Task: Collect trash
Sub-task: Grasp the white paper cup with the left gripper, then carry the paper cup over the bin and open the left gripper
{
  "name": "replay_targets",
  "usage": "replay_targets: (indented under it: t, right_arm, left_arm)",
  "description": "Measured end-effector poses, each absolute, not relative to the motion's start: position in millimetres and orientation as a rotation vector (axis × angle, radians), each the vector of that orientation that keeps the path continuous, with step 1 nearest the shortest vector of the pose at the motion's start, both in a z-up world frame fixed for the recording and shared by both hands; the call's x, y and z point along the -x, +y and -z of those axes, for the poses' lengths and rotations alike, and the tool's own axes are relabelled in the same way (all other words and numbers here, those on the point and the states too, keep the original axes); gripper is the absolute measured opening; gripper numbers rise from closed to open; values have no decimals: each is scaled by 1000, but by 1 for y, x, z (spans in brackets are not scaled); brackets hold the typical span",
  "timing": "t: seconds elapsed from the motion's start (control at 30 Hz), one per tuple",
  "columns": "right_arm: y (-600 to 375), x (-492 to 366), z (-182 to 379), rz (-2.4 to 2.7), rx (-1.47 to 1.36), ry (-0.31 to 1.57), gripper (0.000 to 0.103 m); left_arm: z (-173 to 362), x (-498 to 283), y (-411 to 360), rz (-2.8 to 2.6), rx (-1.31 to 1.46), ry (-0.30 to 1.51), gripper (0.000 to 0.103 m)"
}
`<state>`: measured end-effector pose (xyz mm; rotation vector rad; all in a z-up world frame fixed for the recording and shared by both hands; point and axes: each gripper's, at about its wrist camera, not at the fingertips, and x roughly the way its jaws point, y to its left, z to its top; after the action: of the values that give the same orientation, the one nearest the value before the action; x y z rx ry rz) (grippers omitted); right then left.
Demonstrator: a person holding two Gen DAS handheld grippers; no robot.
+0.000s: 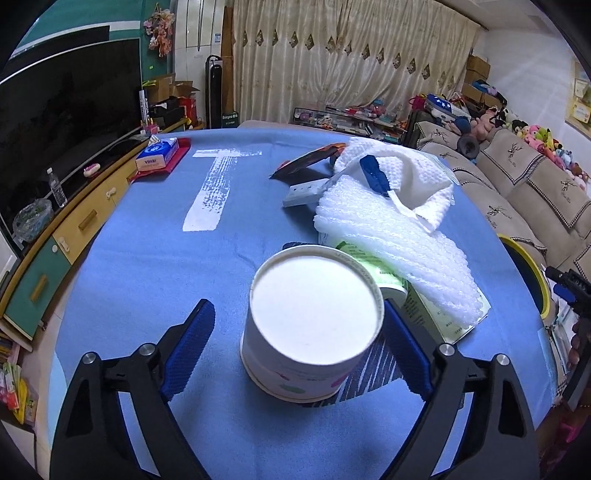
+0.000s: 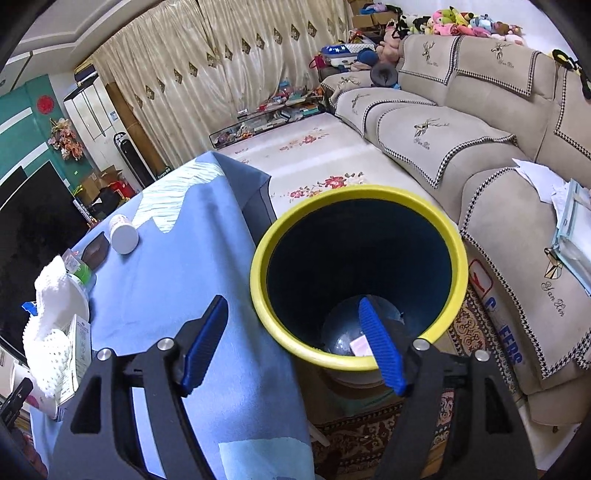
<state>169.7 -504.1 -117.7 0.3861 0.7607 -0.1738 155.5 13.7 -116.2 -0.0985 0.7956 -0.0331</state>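
Left wrist: foam sheet (image 1: 399, 251) crowds cup (image 1: 314, 317), perhaps touching.

Blue cloth (image 1: 147, 280) w/ white T mark (image 1: 214, 184) covered the worktop. At its far left corner a tissue box (image 1: 157, 155) sat on a red tray (image 1: 173, 162). Dark TV screen (image 1: 66, 122) stood on a yellow-and-green cabinet (image 1: 74, 236) at left, water bottle (image 1: 57, 188) in front of it. Cream curtains (image 1: 351, 55) hung across the back wall. Beige sofa (image 2: 443, 129) ran along the right, plush toys (image 2: 461, 22) on its backrest, papers (image 2: 569, 221) on one seat. Floral mat (image 2: 325, 155) lay on the floor.
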Motion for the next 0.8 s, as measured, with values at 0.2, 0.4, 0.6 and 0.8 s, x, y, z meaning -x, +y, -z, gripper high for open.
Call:
replay_targets:
  t: [0.2,0.4,0.6,0.8]
  right_arm:
    - [-505,-167,125,168,-393,771,70]
    - [-504,-166,126,165,-399,770,71]
    - [-508,-161,125,194,-389,758,72]
    - [-517,-151,121,250,-358,738,72]
  left_arm:
    - [120,-158,16,34,96,793,71]
    - [113,-154,15,32,63,772,59]
    - [80,-126,7,65,30,734,59]
    - [44,-117,-33,195,-14,689,59]
